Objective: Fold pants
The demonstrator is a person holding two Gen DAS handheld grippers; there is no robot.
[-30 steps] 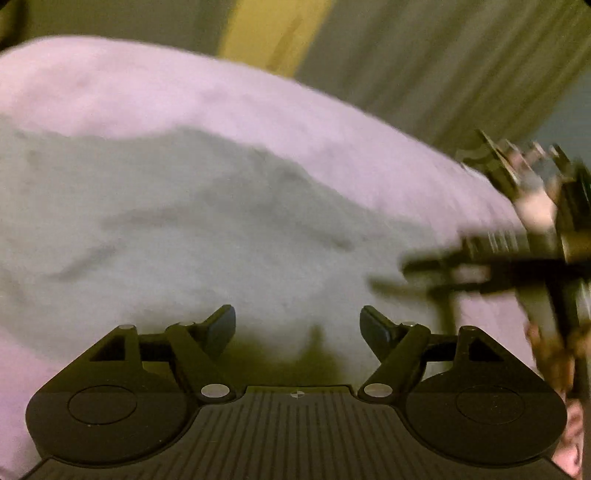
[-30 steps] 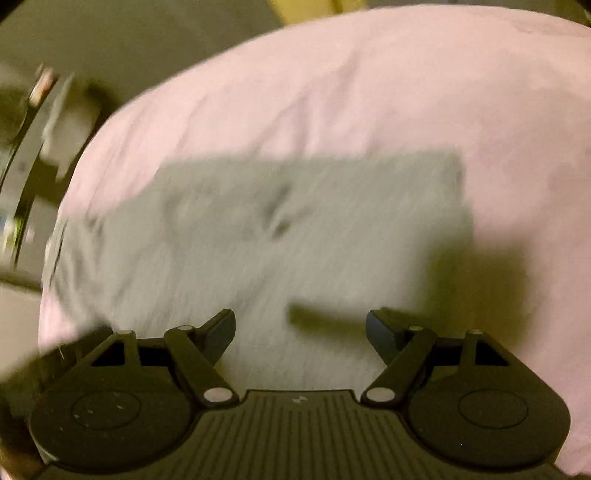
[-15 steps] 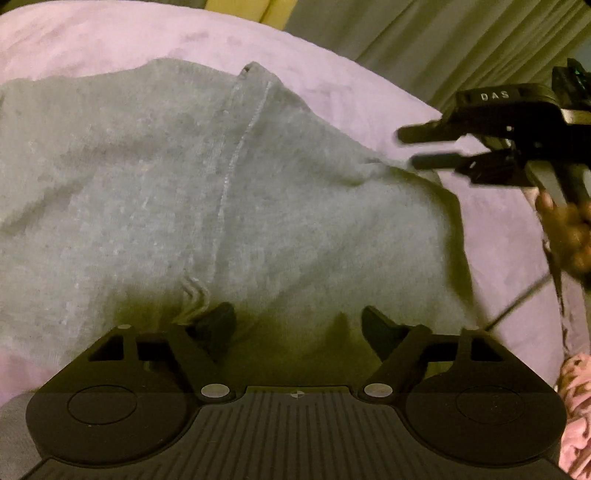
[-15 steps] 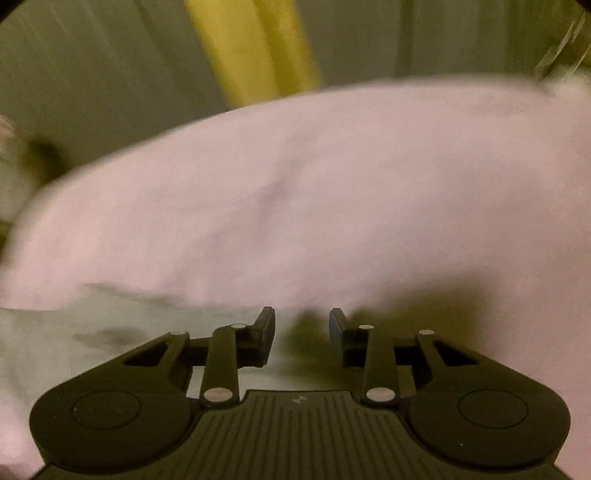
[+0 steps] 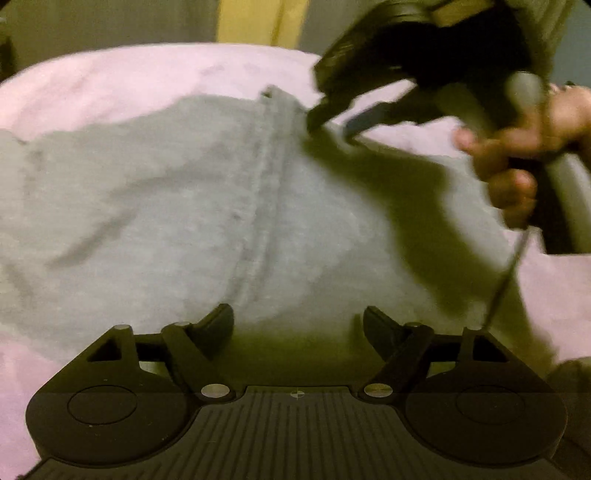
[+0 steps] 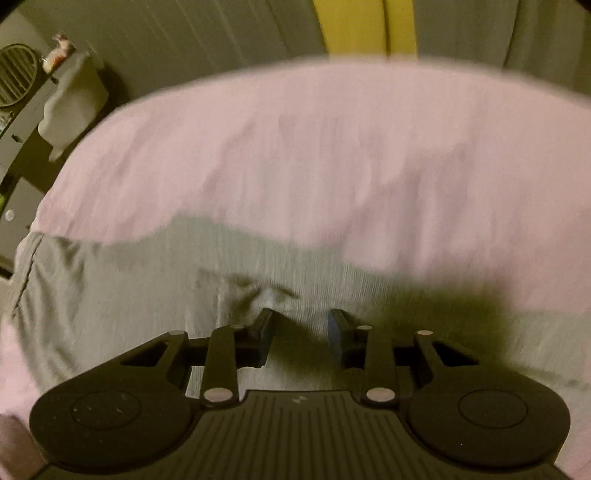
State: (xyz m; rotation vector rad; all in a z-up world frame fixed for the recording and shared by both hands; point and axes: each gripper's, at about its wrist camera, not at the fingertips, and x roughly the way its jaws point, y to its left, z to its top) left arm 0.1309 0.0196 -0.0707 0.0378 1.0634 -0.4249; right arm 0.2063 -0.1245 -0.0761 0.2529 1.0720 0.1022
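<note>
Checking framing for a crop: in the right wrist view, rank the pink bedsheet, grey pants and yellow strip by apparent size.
1. Pink bedsheet, largest.
2. Grey pants, clearly less area.
3. Yellow strip, smallest, though it lies farthest away.

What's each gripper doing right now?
Left gripper: open, over the grey pants, holding nothing.
Right gripper: jaws have just been closing, a gap left; no cloth visibly pinched between them.

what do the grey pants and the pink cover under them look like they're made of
Grey pants: probably soft matte knit, like sweatpant jersey; heathered surface, raised stitched seam, soft wrinkles. Pink cover: likely smooth matte woven bedsheet, creasing gently; blur leaves the weave unclear.
</note>
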